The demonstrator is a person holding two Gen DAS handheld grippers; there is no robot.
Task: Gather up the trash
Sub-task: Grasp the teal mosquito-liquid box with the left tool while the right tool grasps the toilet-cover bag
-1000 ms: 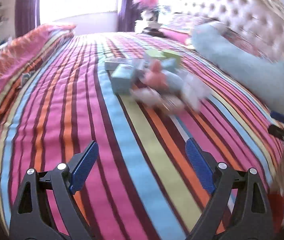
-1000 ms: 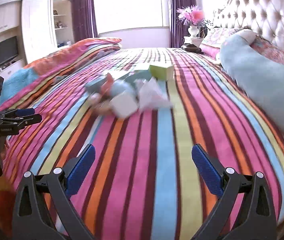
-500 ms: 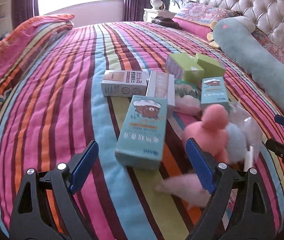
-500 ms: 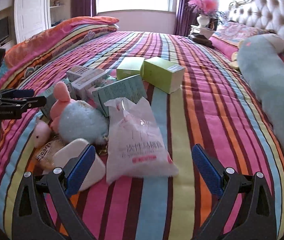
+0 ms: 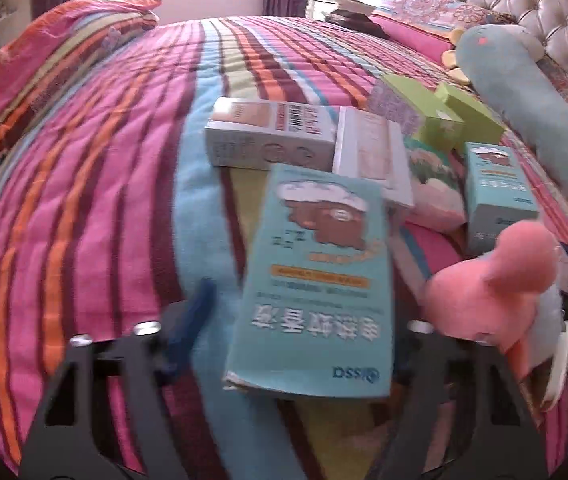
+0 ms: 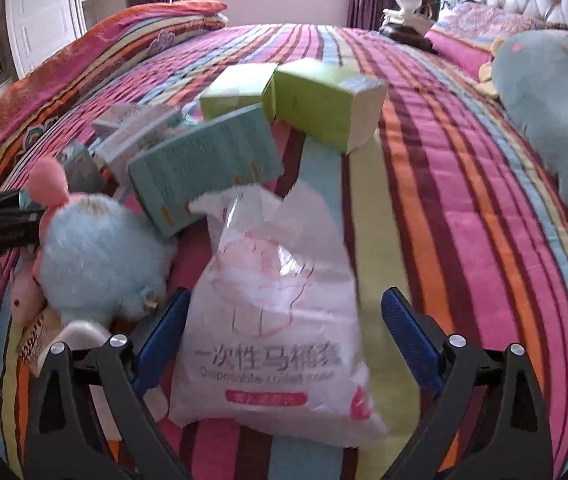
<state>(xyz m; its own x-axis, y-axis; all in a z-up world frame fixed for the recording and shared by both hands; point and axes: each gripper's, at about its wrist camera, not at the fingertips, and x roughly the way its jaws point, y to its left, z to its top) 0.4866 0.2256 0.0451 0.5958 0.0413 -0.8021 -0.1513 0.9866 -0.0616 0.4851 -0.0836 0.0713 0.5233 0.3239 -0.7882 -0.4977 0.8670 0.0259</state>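
Note:
A pile of trash lies on the striped bedspread (image 5: 84, 200). A teal carton (image 5: 315, 280) lies between the open fingers of my left gripper (image 5: 299, 332). Behind it lie a white-grey box (image 5: 268, 136), a white box (image 5: 371, 160), green boxes (image 5: 423, 112) and a second teal box (image 5: 495, 192). A torn white plastic bag (image 6: 276, 320) lies between the open fingers of my right gripper (image 6: 284, 340). Beyond it are a teal box (image 6: 204, 168) and green boxes (image 6: 323, 100). Neither gripper holds anything.
A blue and pink plush toy (image 6: 96, 256) lies left of the bag and shows in the left wrist view (image 5: 495, 284). A long pale-blue plush (image 6: 555, 112) lies along the right by the tufted headboard (image 5: 543, 12). A folded quilt (image 6: 124, 32) lies far left.
Both grippers have moved forward onto the pile. The teal carton now lies between the left fingers and the plastic bag between the right fingers. Both stay open.

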